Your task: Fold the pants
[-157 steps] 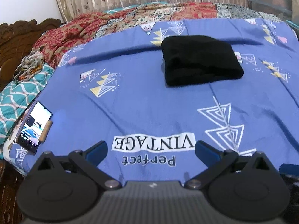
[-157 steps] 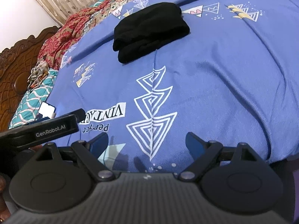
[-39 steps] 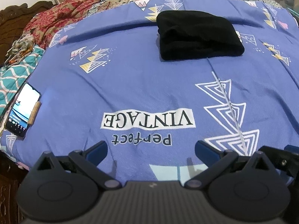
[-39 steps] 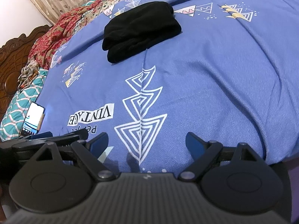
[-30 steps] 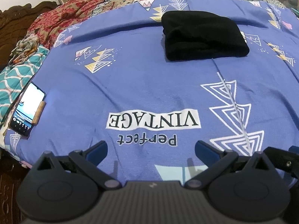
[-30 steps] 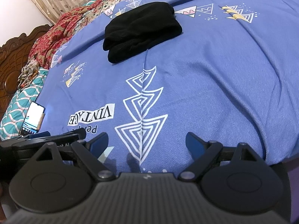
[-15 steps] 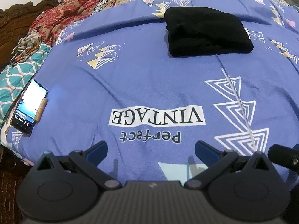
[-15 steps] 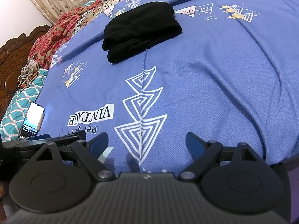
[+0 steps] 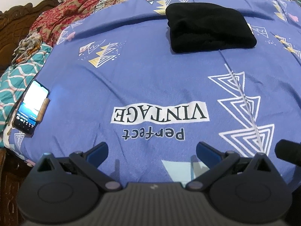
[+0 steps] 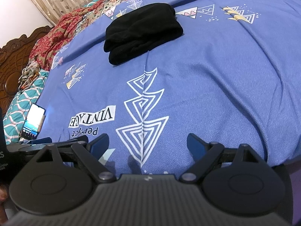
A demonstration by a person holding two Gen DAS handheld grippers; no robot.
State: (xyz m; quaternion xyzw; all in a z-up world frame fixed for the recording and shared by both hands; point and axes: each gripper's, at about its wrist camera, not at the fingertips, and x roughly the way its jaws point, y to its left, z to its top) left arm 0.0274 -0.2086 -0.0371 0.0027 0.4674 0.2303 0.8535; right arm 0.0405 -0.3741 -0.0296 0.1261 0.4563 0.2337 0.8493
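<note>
Both grippers (image 9: 152, 151) (image 10: 147, 144) well short of pants (image 9: 209, 29).

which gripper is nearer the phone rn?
Left. The left gripper hovers at the bed's near edge, phone off to its left; the right gripper sits farther right.

Matt black cloth pants (image 9: 209, 27), woven bedsheet (image 9: 150, 79)

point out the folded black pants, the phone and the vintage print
folded black pants (image 9: 210, 28), left wrist view, top middle
phone (image 9: 31, 110), left wrist view, lit screen
vintage print (image 10: 92, 119), right wrist view, middle of the white label
</note>
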